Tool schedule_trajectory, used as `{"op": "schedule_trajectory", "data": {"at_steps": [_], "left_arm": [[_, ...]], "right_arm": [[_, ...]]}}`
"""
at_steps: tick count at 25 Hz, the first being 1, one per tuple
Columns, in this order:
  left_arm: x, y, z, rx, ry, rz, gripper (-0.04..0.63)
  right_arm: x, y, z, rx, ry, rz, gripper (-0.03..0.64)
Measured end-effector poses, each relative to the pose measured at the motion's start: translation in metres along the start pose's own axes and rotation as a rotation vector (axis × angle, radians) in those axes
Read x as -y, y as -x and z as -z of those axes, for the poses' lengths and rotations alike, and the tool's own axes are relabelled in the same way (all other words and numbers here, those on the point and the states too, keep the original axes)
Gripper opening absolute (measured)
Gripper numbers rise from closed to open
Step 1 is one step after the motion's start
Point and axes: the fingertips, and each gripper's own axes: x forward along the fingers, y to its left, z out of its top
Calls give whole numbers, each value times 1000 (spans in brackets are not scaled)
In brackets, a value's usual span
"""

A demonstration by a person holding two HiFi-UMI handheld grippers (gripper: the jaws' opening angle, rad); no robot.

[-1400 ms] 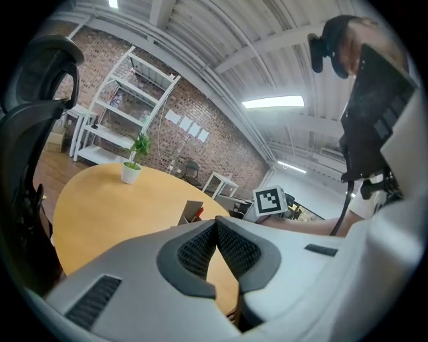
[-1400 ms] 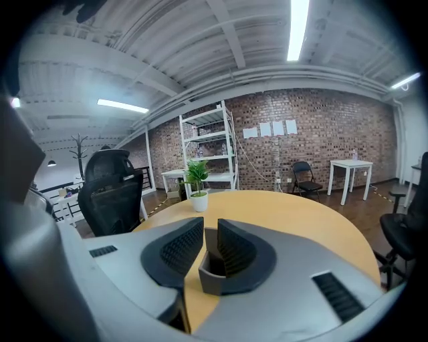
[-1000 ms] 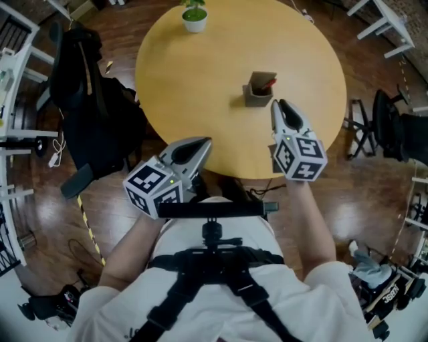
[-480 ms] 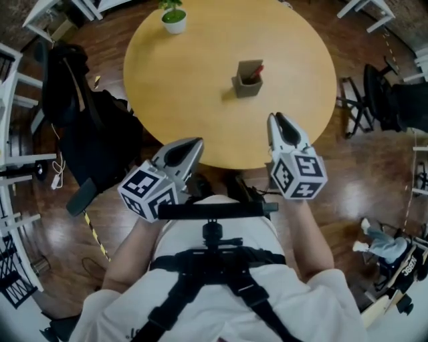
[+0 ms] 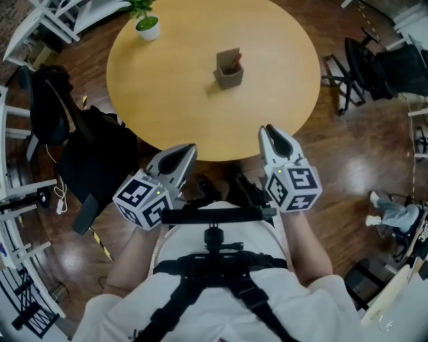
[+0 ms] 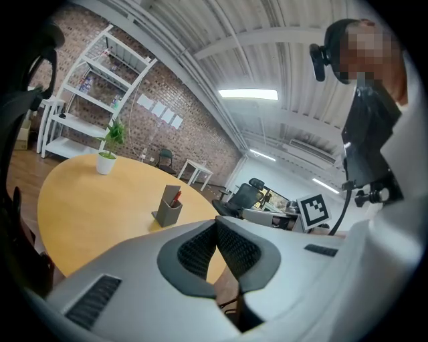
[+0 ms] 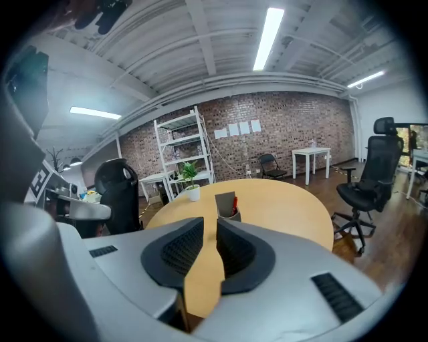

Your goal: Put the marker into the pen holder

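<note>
A grey pen holder (image 5: 228,71) stands upright near the middle of the round wooden table (image 5: 167,87), with a red marker (image 5: 237,61) sticking out of it. Both grippers are held near my body, short of the table's near edge. The left gripper (image 5: 189,148) has its jaw tips touching and nothing in it. The right gripper (image 5: 266,129) shows a narrow slit between its jaws, also empty. The left gripper view has the holder (image 6: 168,208) and marker (image 6: 176,197) ahead of its gripper (image 6: 216,224). The right gripper view has the holder (image 7: 227,204) just beyond its gripper (image 7: 210,224).
A small potted plant (image 5: 148,25) sits at the table's far left edge. A black chair with a dark bag (image 5: 80,143) stands left of the table. Black office chairs (image 5: 364,63) stand to the right, and white shelving (image 5: 57,17) is at the back left.
Both grippers have drawn back from the table toward my body. The right gripper, which was close to the pen holder, is now off the table's near edge. Jaws look unchanged.
</note>
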Motion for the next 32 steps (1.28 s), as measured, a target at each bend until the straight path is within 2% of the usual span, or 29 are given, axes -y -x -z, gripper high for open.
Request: {"op": "schedule_trajectory", "data": {"at_steps": [7, 17, 24, 30, 32], "left_arm": [[20, 9, 18, -35, 1, 9, -5], [50, 8, 28, -21, -24, -26, -5], [114, 3, 54, -3, -19, -48, -5], [173, 18, 100, 1, -9, -95, -5], [190, 24, 111, 26, -3, -114, -5]], "right_arm": [[-1, 26, 19, 2, -19, 14, 72], [2, 50, 19, 35, -31, -44, 72], [24, 107, 40, 24, -21, -81, 72], [36, 169, 60, 38, 11, -140, 72], [40, 189, 67, 42, 22, -155, 72]]}}
